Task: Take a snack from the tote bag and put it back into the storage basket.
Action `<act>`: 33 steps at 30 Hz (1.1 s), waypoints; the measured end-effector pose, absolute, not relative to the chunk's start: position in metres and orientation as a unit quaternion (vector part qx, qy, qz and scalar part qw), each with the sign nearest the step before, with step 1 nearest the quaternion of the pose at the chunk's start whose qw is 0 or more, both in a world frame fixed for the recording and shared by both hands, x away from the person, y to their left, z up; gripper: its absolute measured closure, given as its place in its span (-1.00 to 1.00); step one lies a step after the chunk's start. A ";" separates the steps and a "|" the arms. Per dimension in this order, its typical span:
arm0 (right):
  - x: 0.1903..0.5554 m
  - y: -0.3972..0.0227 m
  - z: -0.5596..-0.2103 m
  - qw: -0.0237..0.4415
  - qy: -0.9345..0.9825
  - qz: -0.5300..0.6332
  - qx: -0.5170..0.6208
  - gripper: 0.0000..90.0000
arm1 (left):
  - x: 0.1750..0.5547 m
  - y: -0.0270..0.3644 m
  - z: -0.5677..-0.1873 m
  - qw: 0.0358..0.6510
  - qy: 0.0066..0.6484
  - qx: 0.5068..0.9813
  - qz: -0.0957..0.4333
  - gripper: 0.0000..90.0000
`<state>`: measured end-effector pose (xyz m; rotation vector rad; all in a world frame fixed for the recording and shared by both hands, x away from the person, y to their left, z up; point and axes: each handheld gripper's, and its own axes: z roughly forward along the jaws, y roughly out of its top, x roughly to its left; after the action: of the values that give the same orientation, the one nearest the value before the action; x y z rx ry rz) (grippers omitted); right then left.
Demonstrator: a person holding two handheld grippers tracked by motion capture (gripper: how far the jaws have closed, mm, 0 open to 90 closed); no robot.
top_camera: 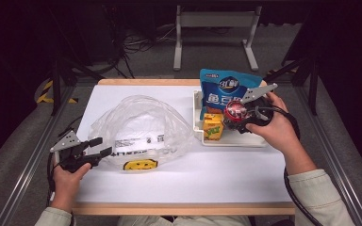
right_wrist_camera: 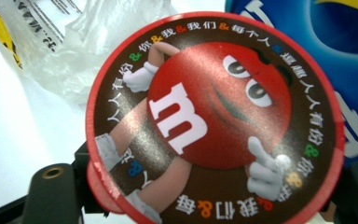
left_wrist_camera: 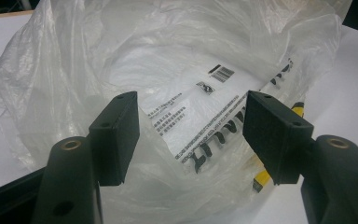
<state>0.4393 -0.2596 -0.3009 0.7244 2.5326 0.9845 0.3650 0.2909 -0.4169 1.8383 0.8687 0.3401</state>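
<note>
1. Your white tray sits at the right side of the desk, near the far edge. In it you have one blue snack bag standing upright at the back and one yellow drink carton at the front left corner.
2. Your clear plastic bag lies crumpled in the middle of the desk, its mouth spread wide toward your left hand. The left gripper view looks into it: a white printed label with a barcode on its lower wall, and nothing else that you can make out inside. A yellow smiley print shows at its near edge.
3. Your right gripper hangs over the left part of the tray, its jaws clamped on either side of one round red M&M's candy tub. The tub is lifted, just in front of the blue bag and above the carton.
4. Your left gripper rests near the left edge of the desk, jaws spread apart at the bag's rim; the film lies between them, and whether the pads touch it you cannot tell.
5. The desk has a white top with a wooden border. Around it are grey floor, metal rails, black cables and a pale metal stand in a dark room.
</note>
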 end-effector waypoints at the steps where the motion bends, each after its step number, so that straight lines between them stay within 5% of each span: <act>1: 0.440 -0.263 -0.302 0.163 0.887 0.347 0.255 -0.44 | 0.365 0.291 -0.417 0.514 0.361 0.765 0.142 -0.18; 33: 0.459 -0.310 -0.349 0.162 0.887 0.326 0.285 -0.44 | 0.355 0.299 -0.418 0.509 0.373 0.761 0.148 -0.18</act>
<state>0.4586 -0.3097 -0.3495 0.8131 2.5315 0.9297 0.3545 0.2988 -0.4178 1.8337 0.8984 0.3563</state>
